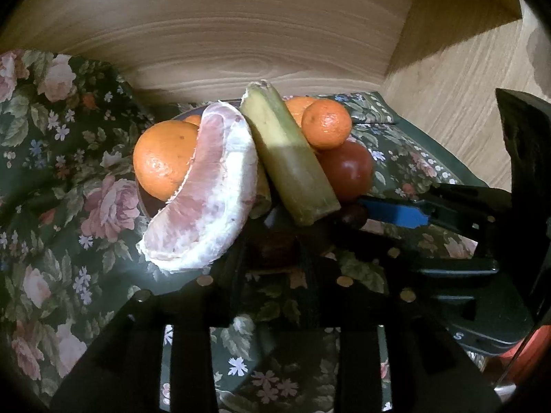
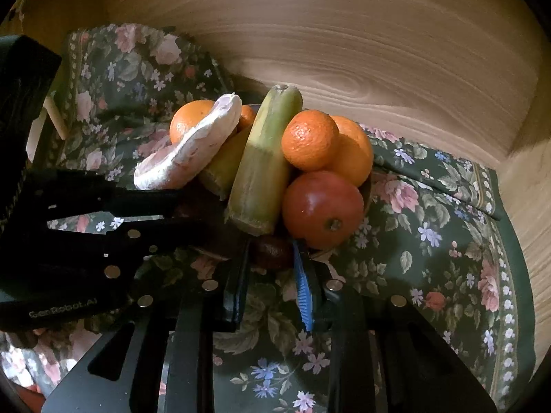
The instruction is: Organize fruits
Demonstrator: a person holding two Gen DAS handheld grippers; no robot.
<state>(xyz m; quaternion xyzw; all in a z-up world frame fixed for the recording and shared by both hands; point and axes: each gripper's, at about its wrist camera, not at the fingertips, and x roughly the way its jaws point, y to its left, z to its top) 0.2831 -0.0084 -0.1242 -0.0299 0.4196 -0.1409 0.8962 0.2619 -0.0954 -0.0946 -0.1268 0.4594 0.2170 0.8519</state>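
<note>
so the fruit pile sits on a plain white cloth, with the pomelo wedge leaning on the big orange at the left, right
Not quite. The cloth is not plain white: it is dark green with a pink and blue flower print, as the right wrist view shows clearly. The rest holds: in the left wrist view the peeled pomelo wedge leans against the big orange at the left of the pile.

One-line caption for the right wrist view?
Right gripper closes around a dark fruit at the front of a piled fruit plate.

right hand-held gripper (image 2: 272, 253) closed, left hand-held gripper (image 1: 272, 241) unclear
</note>
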